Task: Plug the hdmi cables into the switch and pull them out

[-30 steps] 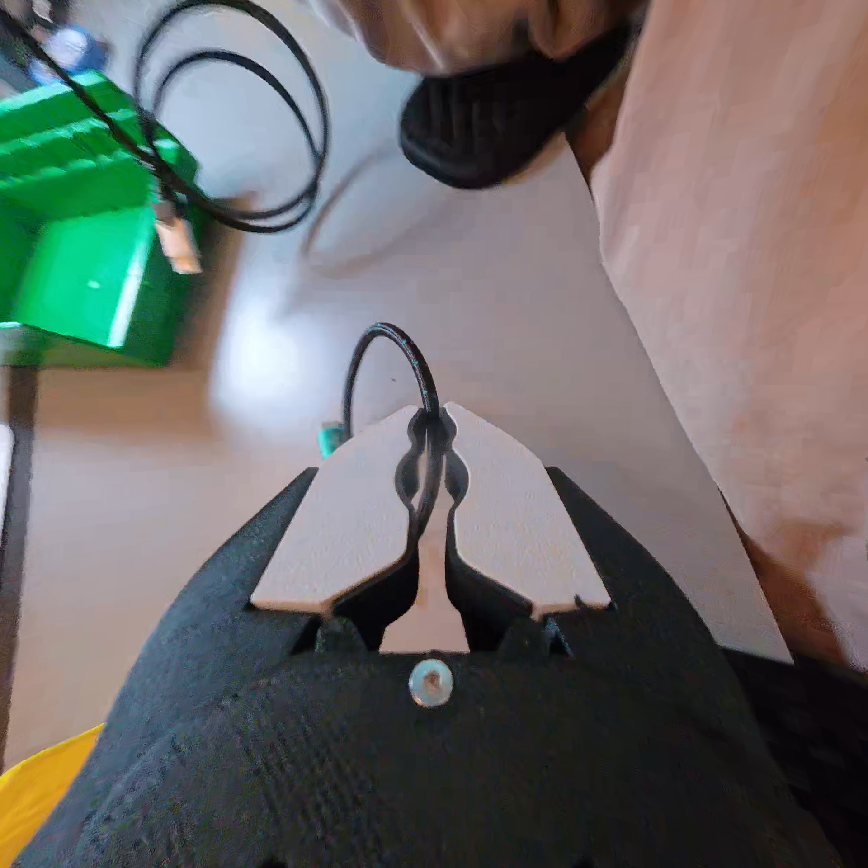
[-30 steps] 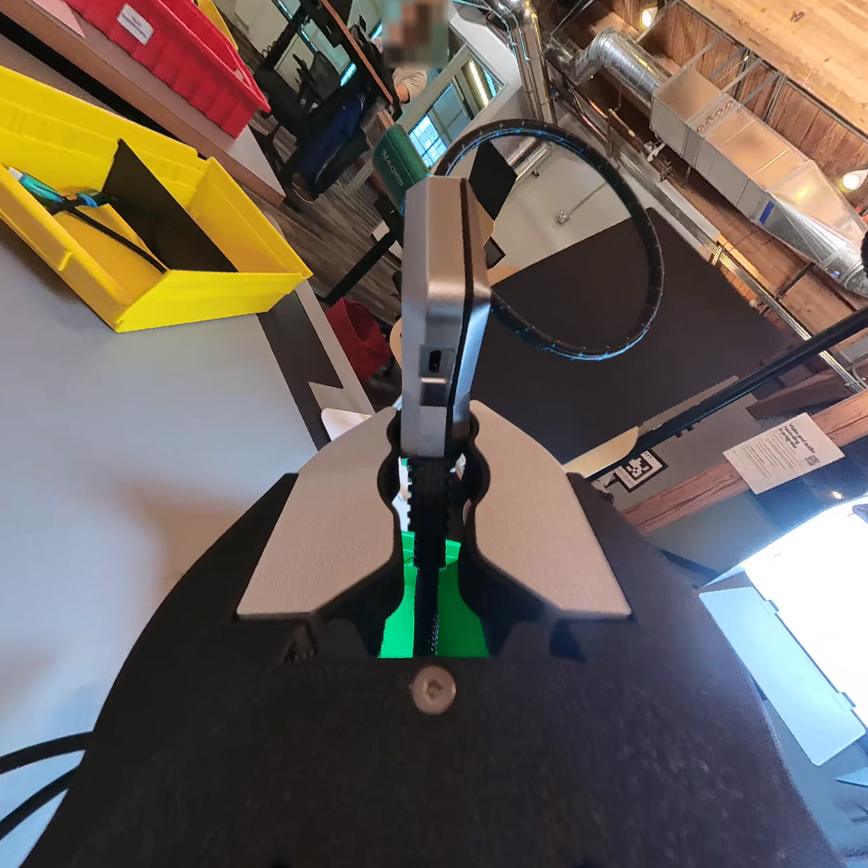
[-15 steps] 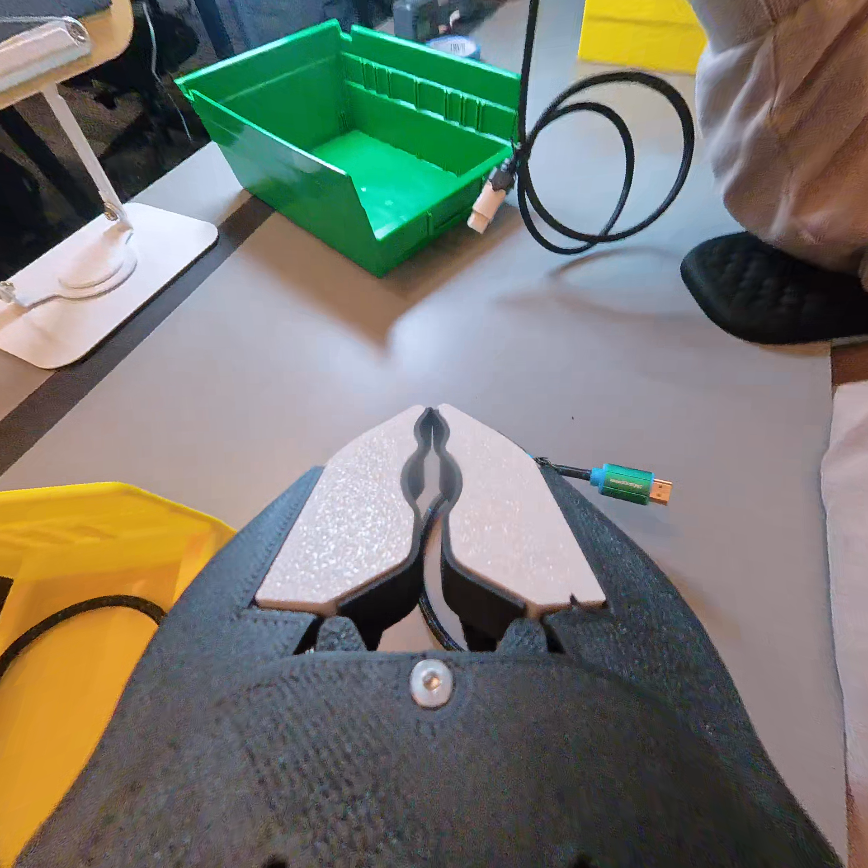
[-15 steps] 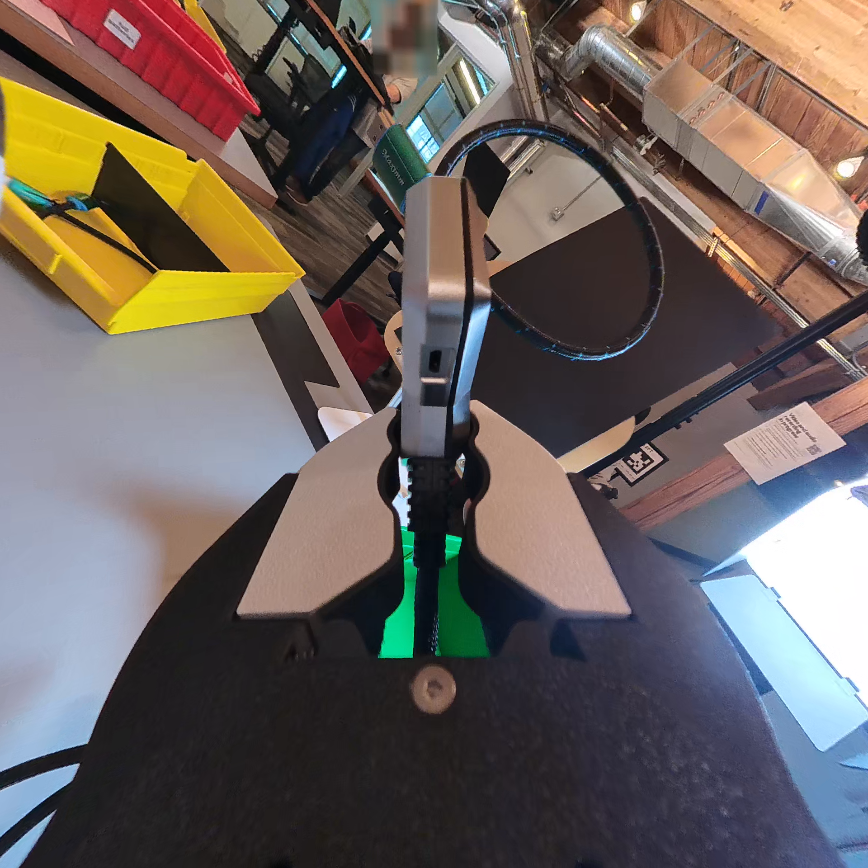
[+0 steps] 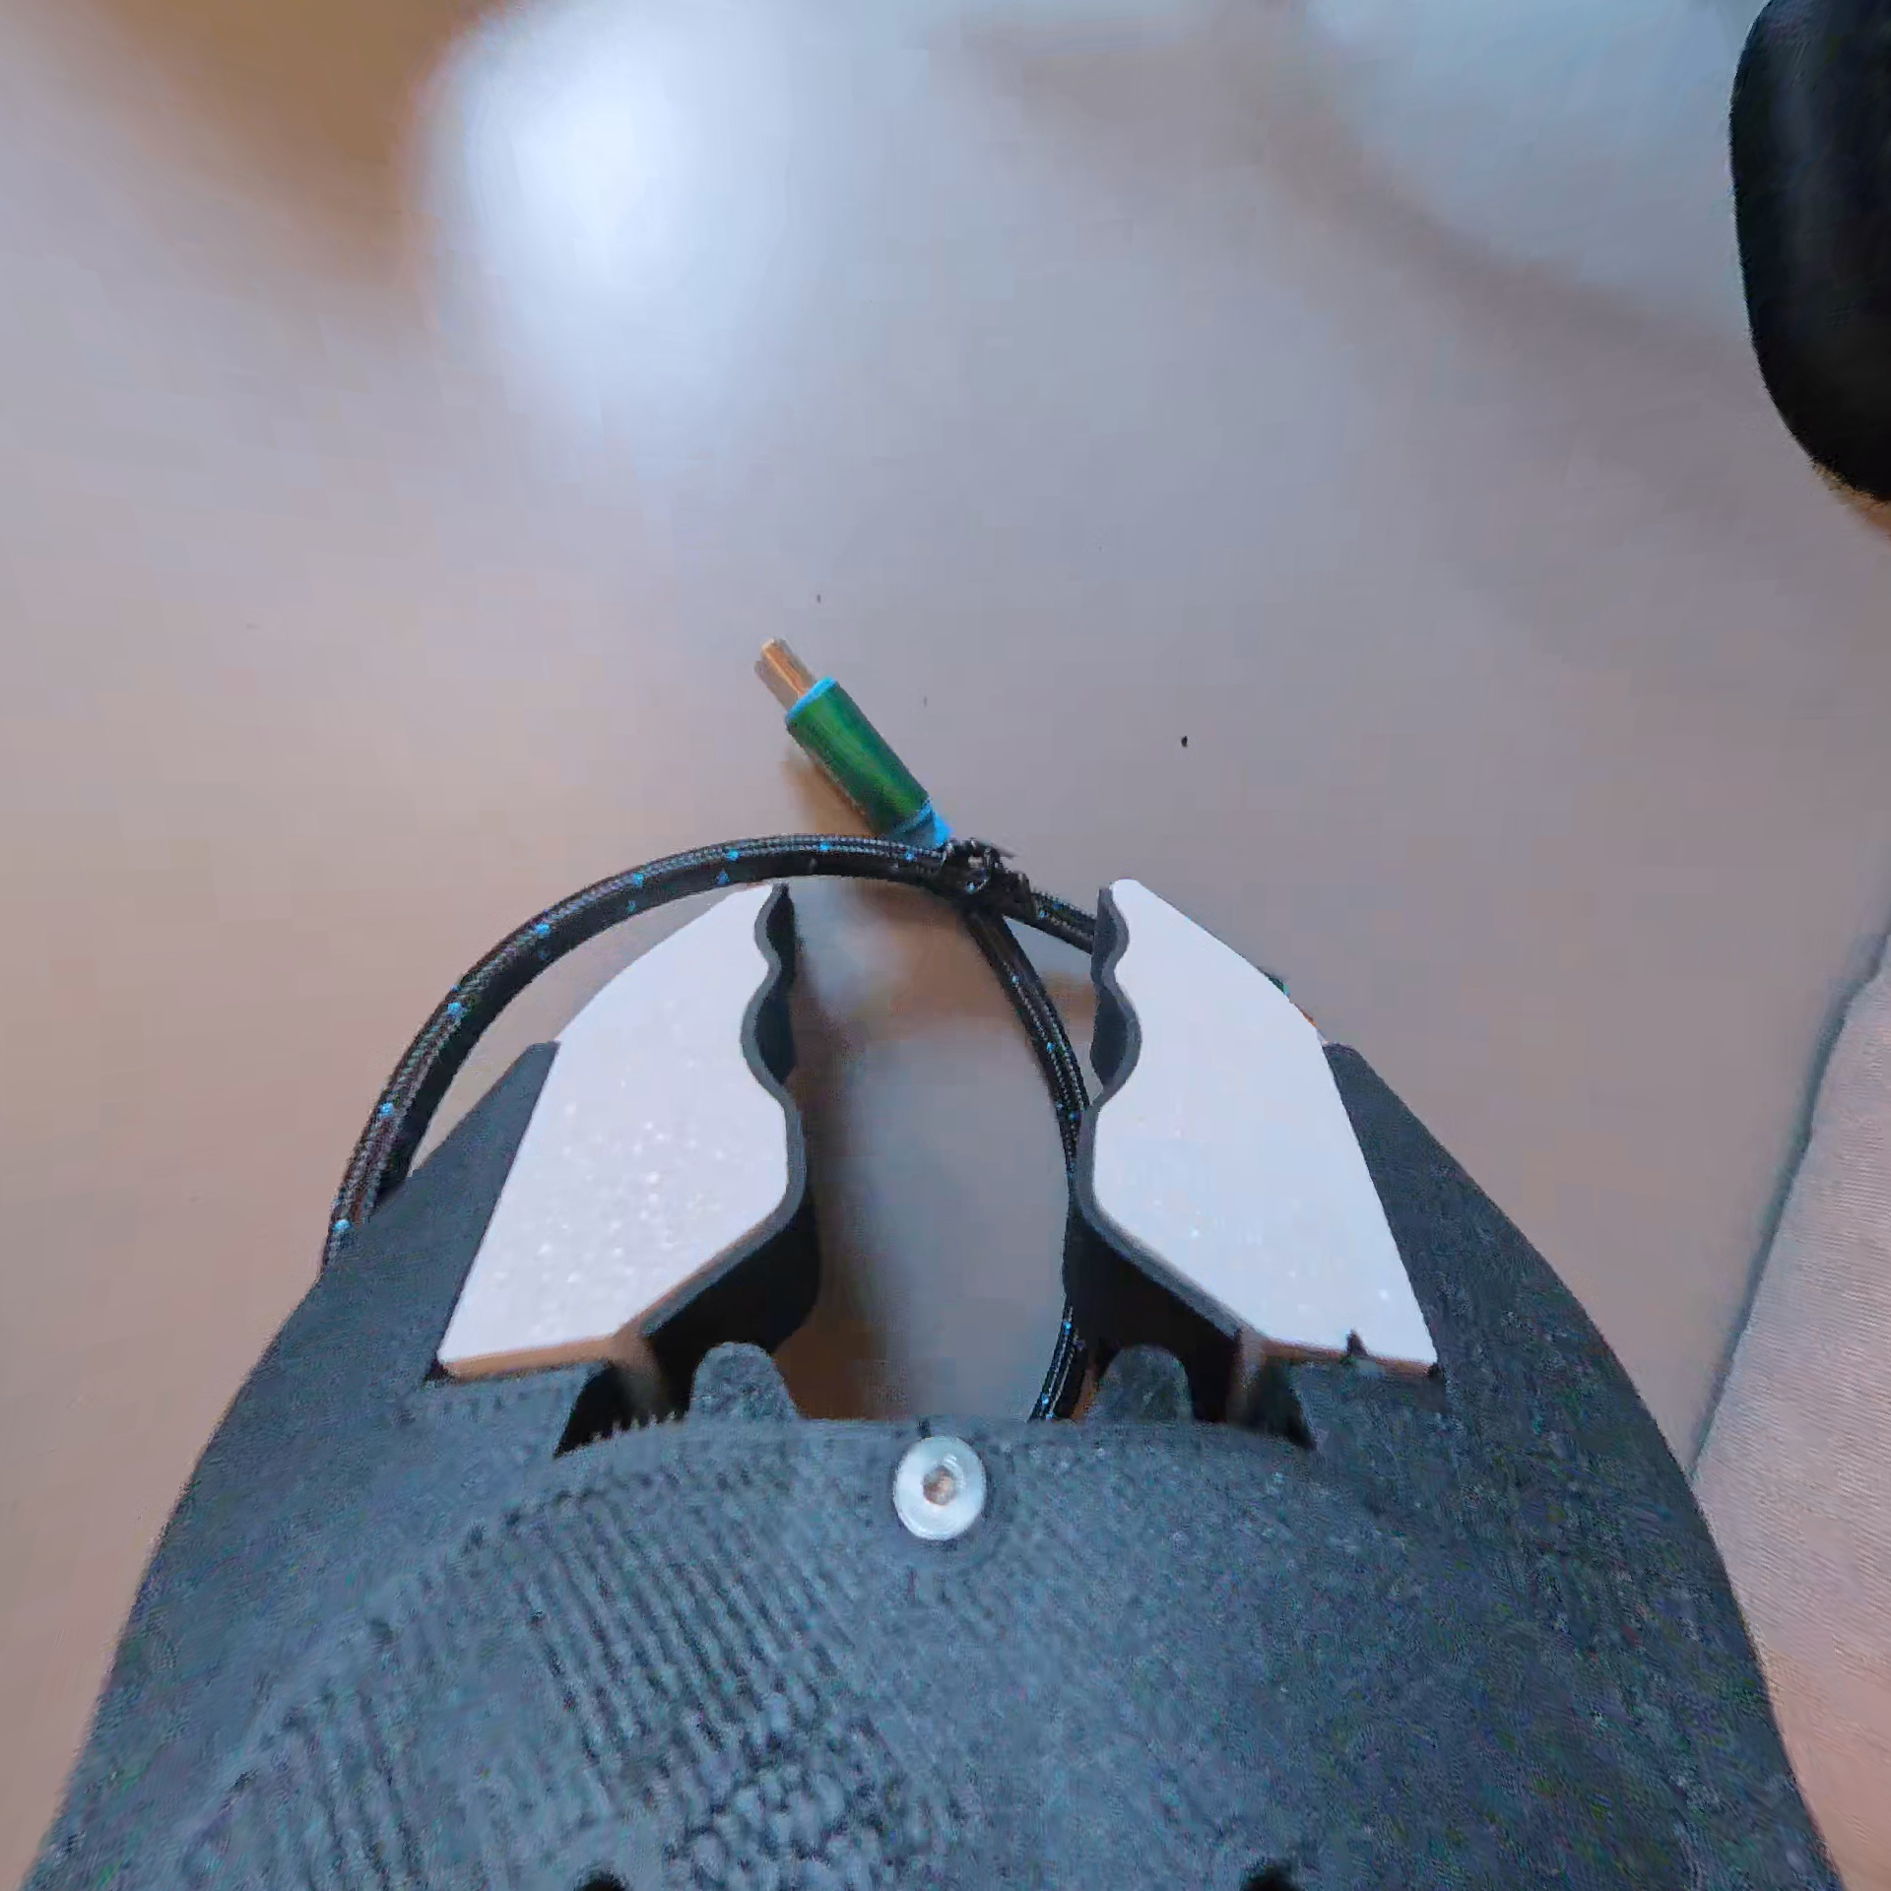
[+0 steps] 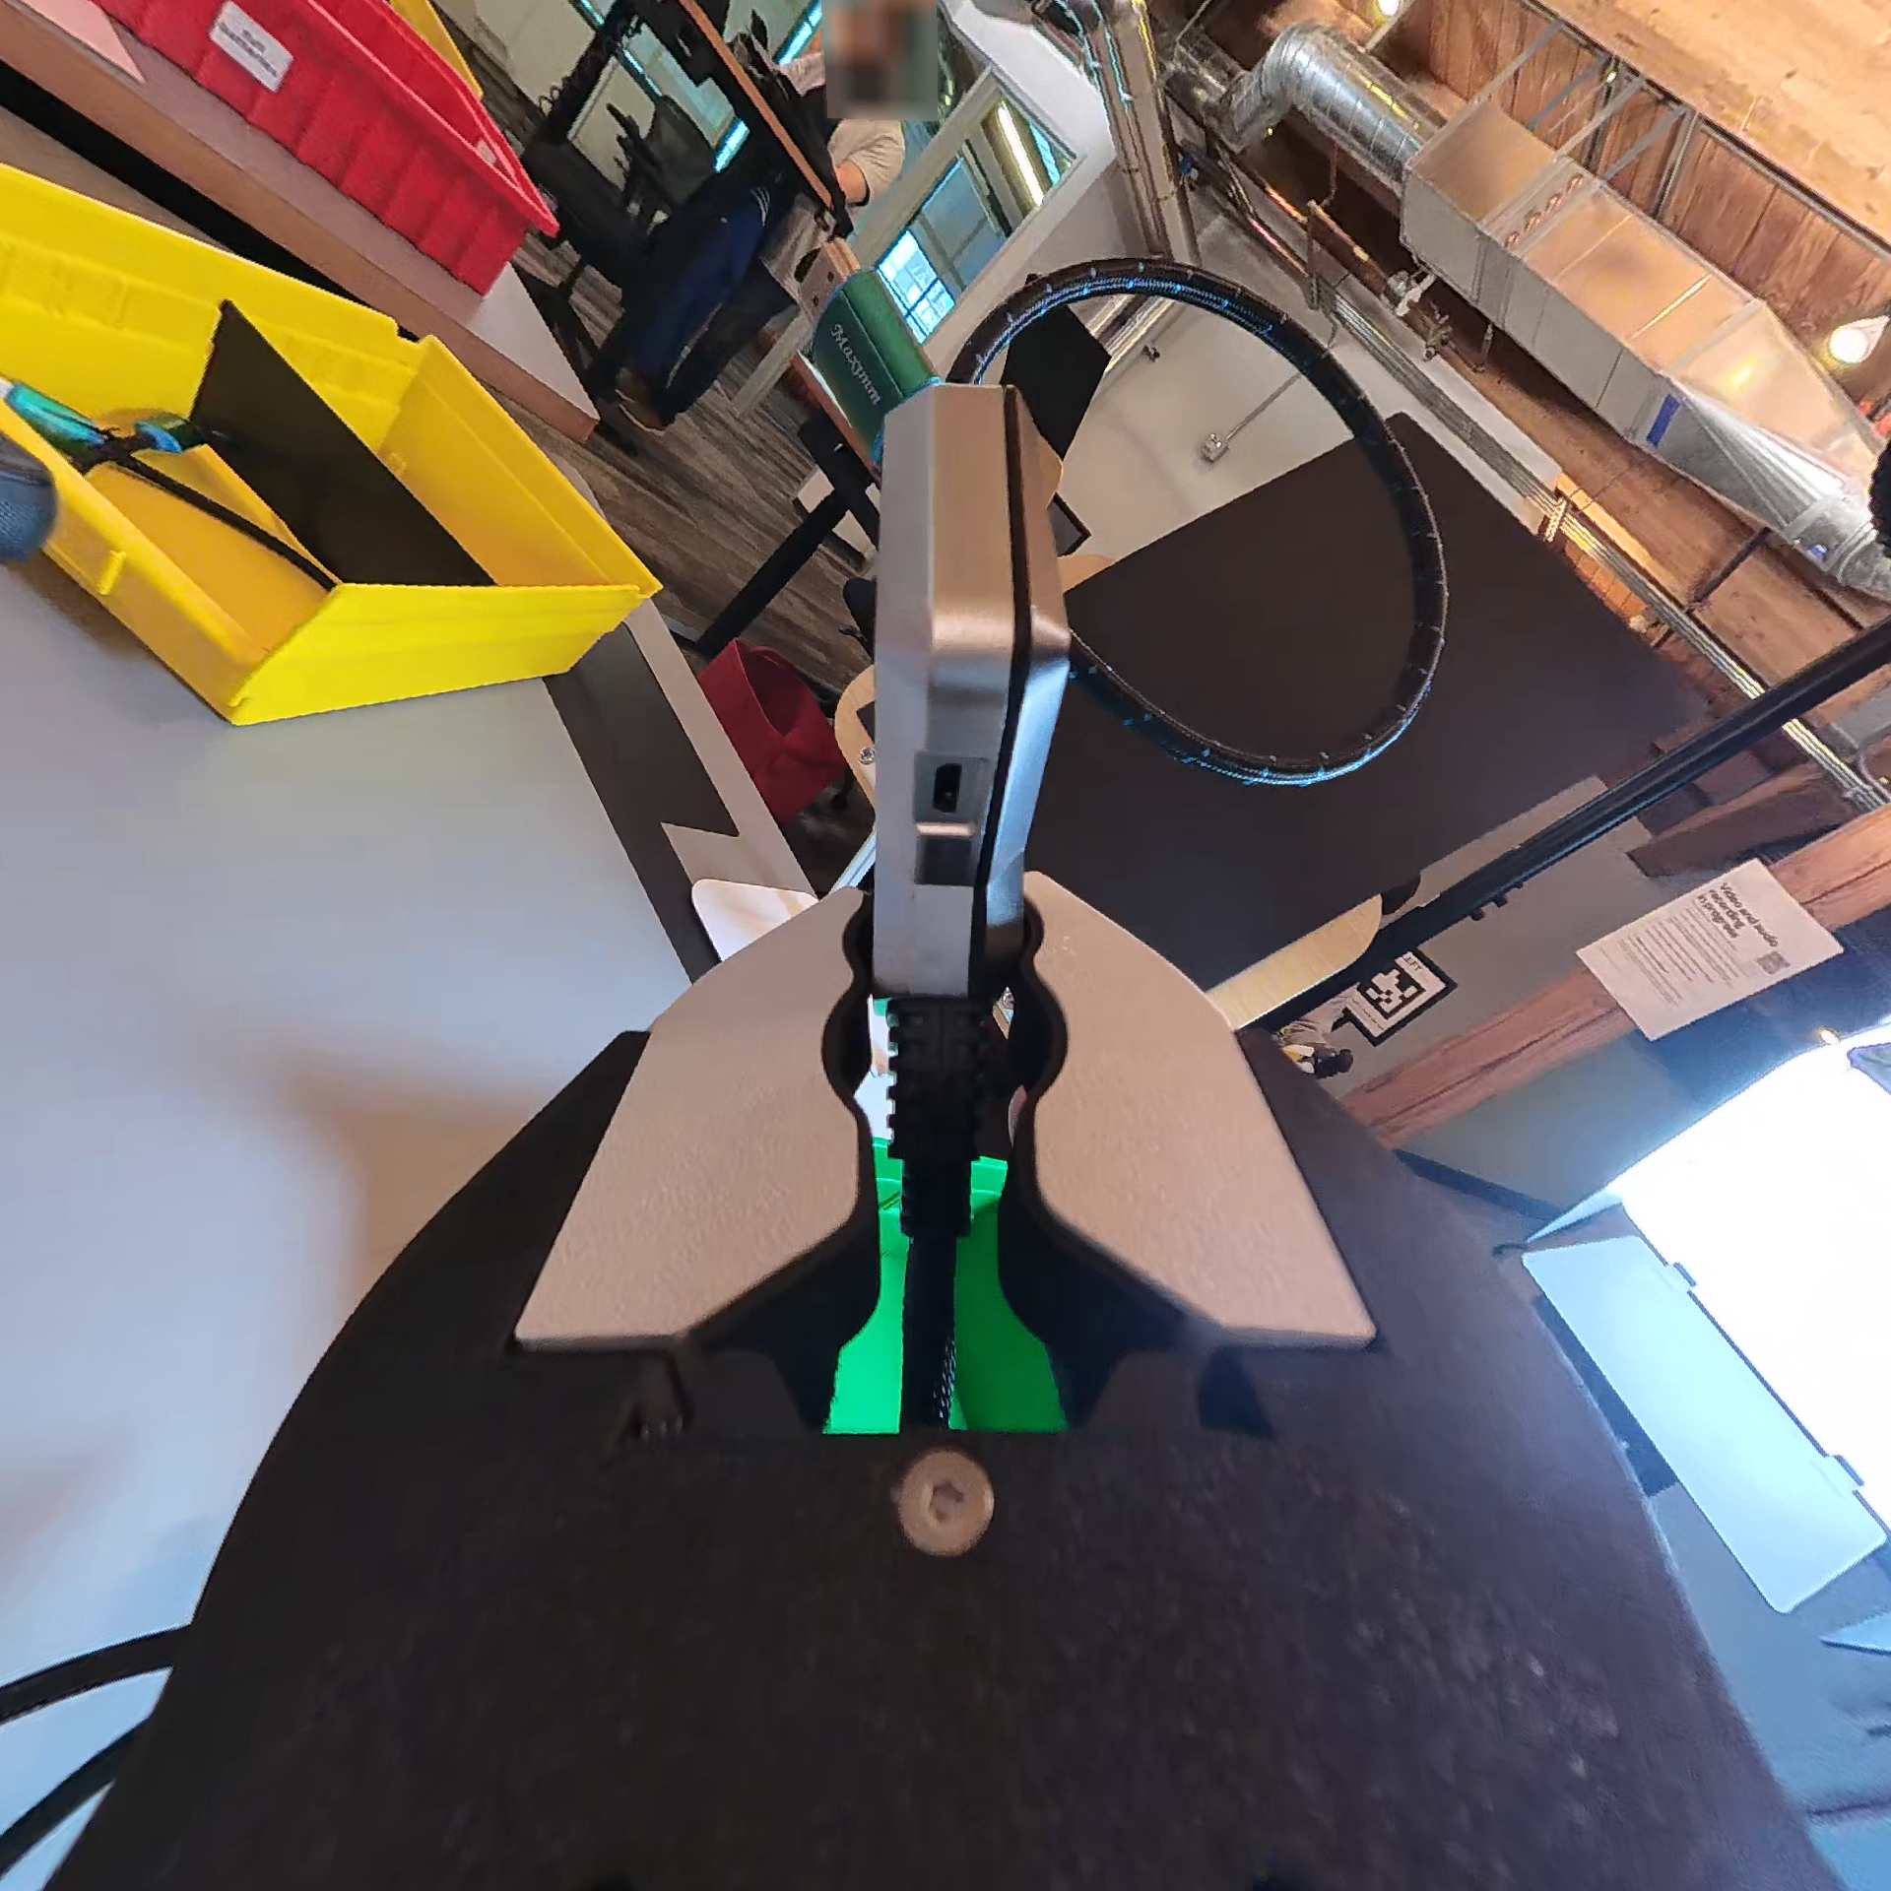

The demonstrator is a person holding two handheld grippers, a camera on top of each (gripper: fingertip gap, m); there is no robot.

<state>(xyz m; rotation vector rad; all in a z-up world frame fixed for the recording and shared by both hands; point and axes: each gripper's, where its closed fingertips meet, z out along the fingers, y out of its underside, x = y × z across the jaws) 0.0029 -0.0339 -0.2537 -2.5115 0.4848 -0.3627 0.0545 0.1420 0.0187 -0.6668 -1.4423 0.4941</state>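
The left gripper (image 5: 947,900) hangs over the worktop (image 5: 409,512) with its jaws spread wide, gripping nothing. A black braided cable (image 5: 573,911) arcs round the tip of its left finger and crosses the gap; one strand runs down along the inner edge of the right finger (image 5: 1228,1126), though whether it touches the pad is hard to say. Just beyond the fingertips the cable's green plug (image 5: 854,757) lies on the grey surface, its gold tip pointing away and a little left. At the top right corner of this view sits a dark rounded shape (image 5: 1821,256), too cropped to name.

Only the right wrist view shows the switch. The right gripper (image 6: 947,941) is clamped on the lower end of the silver switch (image 6: 957,634), which stands up edge-on between the fingertips, well above the table. A ribbed black plug (image 6: 936,1085) sits in its underside, between the fingers, and a second braided cable (image 6: 1402,532) loops in a wide ring behind its upper end. A yellow bin (image 6: 430,634) with a black divider rests at the far edge of the worktop (image 6: 307,972), with a blue-green plug (image 6: 51,420) inside it. Beyond it stands a red bin (image 6: 409,133), and bright green (image 6: 870,1381) shows under the fingers.
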